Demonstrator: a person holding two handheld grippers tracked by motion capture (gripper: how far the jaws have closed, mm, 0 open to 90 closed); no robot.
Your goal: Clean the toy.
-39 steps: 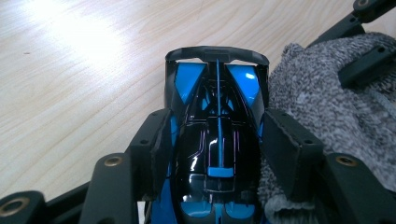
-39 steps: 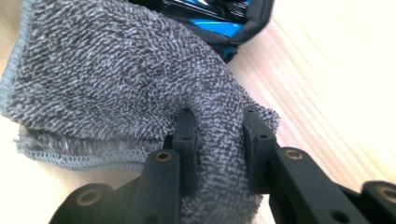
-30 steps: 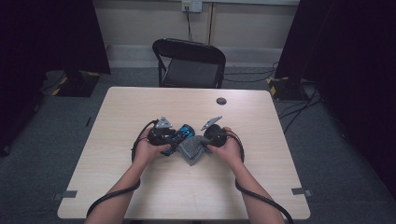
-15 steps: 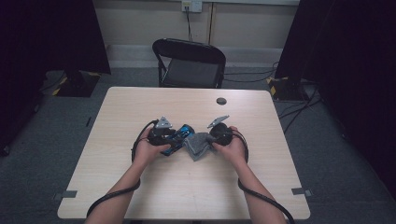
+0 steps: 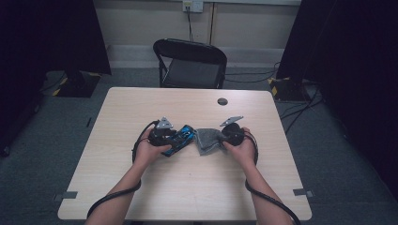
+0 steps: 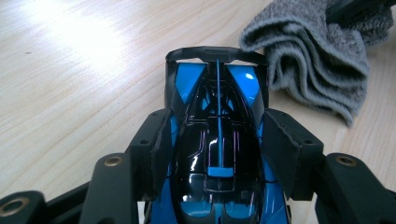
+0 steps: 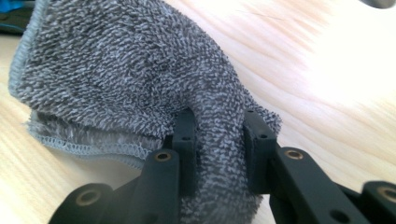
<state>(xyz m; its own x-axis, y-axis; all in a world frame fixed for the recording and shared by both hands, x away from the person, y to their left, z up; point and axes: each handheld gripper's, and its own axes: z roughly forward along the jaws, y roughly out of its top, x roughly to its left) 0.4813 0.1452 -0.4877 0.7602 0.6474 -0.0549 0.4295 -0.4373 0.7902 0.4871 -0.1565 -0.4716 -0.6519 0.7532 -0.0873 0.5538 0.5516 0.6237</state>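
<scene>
Just cloth (image 7: 140,74) beside toy car (image 6: 218,140)

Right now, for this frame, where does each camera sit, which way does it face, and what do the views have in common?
High view: fixed above the person's side, facing forward and down on the table; both forearms enter from below.
Left gripper view: rides the left gripper, looking along its fingers clamped on a blue and black toy race car.
Right gripper view: rides the right gripper, fingers pinching a grey towel.
Shared: all three show the towel; the high and left gripper views both show the car.
</scene>
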